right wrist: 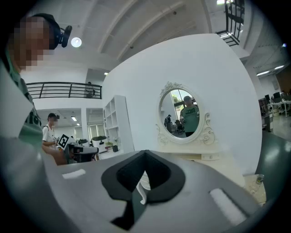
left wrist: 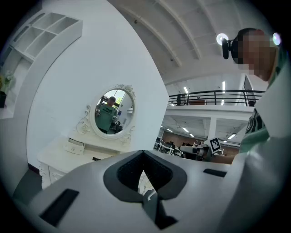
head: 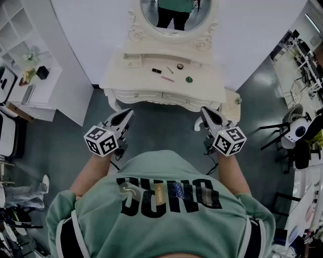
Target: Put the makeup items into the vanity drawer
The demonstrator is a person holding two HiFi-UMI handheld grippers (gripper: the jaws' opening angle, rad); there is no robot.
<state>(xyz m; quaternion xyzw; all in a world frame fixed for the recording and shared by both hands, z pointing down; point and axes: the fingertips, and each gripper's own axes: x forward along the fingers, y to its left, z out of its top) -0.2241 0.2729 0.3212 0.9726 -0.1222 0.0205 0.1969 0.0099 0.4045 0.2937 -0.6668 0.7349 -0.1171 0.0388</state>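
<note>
A white vanity table [head: 212,88] with an oval mirror [head: 174,12] stands ahead of me, its front drawers [head: 146,95] closed. On its top lie a black lipstick [head: 156,71], a pink pencil [head: 167,78], a round compact [head: 180,66] and a green round item [head: 189,79]. My left gripper [head: 128,114] and right gripper [head: 203,112] are held side by side short of the vanity, both shut and holding nothing. The left gripper view shows the shut left gripper [left wrist: 143,153] with the vanity [left wrist: 63,157] far off. The right gripper [right wrist: 145,153] looks the same before the mirror [right wrist: 184,113].
A white shelf unit [head: 25,55] stands at the left. A small white side stand [head: 231,103] sits by the vanity's right end. Office chairs [head: 298,136] and desks fill the right side. Grey floor lies between me and the vanity.
</note>
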